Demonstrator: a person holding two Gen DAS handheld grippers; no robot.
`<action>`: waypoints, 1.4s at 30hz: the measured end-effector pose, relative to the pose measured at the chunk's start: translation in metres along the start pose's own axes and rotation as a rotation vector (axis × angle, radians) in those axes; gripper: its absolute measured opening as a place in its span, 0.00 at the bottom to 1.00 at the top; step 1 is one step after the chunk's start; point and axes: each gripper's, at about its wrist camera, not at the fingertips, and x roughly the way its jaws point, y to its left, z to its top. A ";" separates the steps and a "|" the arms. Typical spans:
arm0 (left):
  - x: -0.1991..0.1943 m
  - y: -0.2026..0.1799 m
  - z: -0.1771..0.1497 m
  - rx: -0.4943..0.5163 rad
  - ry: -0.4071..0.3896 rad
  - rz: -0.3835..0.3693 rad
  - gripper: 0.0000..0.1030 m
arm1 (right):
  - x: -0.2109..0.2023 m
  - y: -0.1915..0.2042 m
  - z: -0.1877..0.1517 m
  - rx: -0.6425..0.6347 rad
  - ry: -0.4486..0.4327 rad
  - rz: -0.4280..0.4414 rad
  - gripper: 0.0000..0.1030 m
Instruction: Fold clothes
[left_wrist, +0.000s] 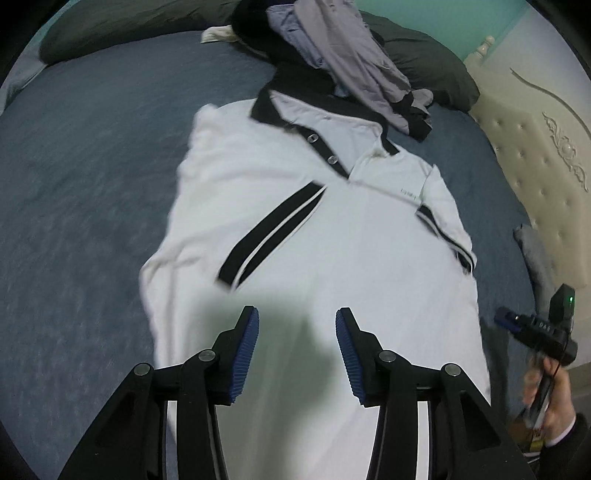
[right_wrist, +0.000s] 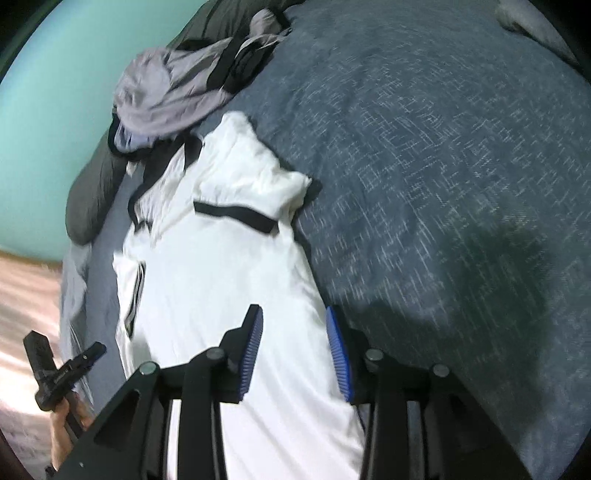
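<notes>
A white polo shirt with black collar and black sleeve trim (left_wrist: 295, 229) lies flat on the bed with a blue-grey woven cover (left_wrist: 81, 177), its collar toward the dark grey pillows (left_wrist: 424, 55). One sleeve is folded over the chest, so its black band crosses the front. Beyond the collar, a heap of lilac and black clothes (left_wrist: 347, 62) rests partly on the shirt's collar.

The left gripper (left_wrist: 297, 354) hangs above the lower part of the shirt, its blue ribbed jaws apart with nothing between them. The right gripper (right_wrist: 295, 354) is over the shirt's side edge, also with jaws apart; I cannot tell whether they touch the cloth. A cream padded headboard (left_wrist: 535, 166) stands beside the bed.
</notes>
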 end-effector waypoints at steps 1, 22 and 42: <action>-0.005 0.003 -0.007 0.001 0.002 0.004 0.47 | -0.004 0.001 -0.003 -0.020 0.011 -0.012 0.35; -0.062 0.048 -0.126 -0.038 0.079 0.039 0.48 | -0.046 -0.005 -0.063 -0.114 0.112 -0.093 0.36; -0.058 0.082 -0.210 -0.070 0.217 0.013 0.48 | -0.062 -0.014 -0.102 -0.130 0.163 -0.126 0.36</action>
